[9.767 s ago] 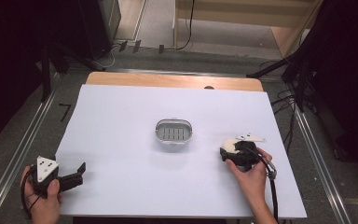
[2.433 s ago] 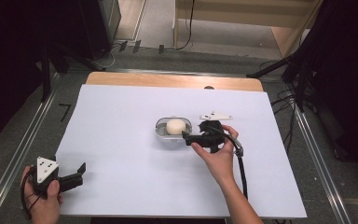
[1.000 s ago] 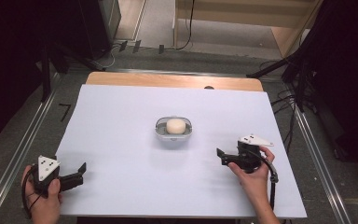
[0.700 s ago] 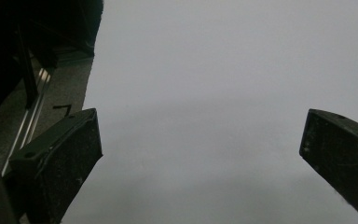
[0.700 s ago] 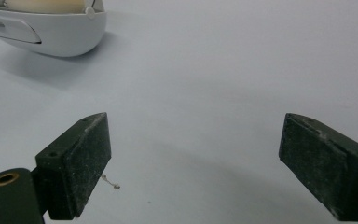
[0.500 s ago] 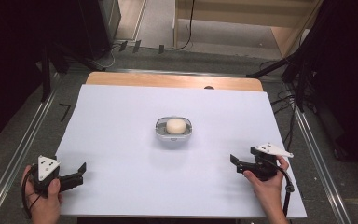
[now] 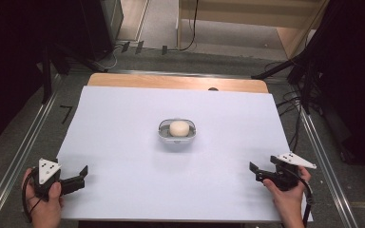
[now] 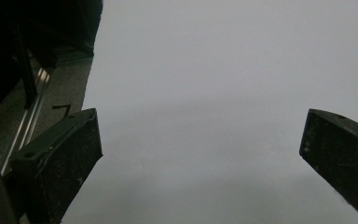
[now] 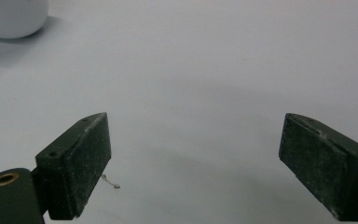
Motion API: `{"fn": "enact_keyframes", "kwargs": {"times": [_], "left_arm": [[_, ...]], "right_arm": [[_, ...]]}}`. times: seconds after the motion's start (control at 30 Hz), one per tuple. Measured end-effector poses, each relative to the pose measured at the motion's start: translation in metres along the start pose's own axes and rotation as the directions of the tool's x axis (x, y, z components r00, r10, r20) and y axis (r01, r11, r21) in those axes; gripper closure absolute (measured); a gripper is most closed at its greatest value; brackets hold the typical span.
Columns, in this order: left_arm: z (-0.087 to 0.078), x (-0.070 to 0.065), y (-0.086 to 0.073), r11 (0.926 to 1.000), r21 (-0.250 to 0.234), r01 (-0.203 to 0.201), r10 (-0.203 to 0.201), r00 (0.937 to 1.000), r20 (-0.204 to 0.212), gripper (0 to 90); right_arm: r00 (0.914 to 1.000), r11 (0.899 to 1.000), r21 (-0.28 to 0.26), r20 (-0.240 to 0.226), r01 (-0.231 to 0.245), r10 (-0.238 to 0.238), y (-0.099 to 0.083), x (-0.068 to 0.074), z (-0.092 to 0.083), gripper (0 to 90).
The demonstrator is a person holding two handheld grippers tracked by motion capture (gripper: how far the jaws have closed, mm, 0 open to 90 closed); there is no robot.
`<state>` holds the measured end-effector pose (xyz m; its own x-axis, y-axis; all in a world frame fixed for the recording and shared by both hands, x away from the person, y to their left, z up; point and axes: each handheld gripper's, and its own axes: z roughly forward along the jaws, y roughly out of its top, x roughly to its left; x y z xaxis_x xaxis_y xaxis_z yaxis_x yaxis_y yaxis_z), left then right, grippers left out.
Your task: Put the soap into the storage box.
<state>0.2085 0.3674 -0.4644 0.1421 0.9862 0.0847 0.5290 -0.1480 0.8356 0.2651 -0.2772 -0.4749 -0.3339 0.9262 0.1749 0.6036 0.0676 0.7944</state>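
Well ahead of both wide-open, empty claws, left gripper [image 7: 78, 175] and right gripper [image 7: 255, 171], a pale ball [image 7: 178, 128] already sits in the bowl [image 7: 163, 134]; nothing obvious seems left.

light: even, overhead, table [image 7: 123, 142] bright white | surroundings: dark at both sides | shadows: soft, faint beneath bowl [image 7: 177, 135] | glare: none | focus: high view slightly soft; left tongs [image 8: 200, 154] and right tongs [image 9: 196, 158] views blur nearby jaws

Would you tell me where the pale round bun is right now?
In the high view, the bun sits inside the small grey basket at the middle of the white table, well ahead of both grippers.
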Motion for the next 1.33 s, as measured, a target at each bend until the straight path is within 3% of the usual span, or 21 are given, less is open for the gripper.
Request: {"fn": "enact_keyframes", "kwargs": {"times": [0.77,1.03,1.33], "left_arm": [[-0.001,0.0,0.0,1.0,-0.006,0.003,-0.003,1.0,0.005,0.0],[-0.001,0.001,0.0,1.0,-0.005,0.007,-0.007,1.0,0.006,0.0],[-0.001,0.002,0.0,0.9997,-0.009,0.022,-0.022,0.9998,-0.001,0.0]], "right_arm": [[0.9928,1.0,-0.015,0.12,0.003,-0.001,-0.02,-0.039,-0.034,12.5],[0.9902,0.999,-0.031,0.138,-0.019,0.023,-0.026,-0.051,-0.044,13.0],[0.9892,0.998,-0.045,0.14,-0.035,0.041,-0.031,-0.052,-0.043,13.3]]}}
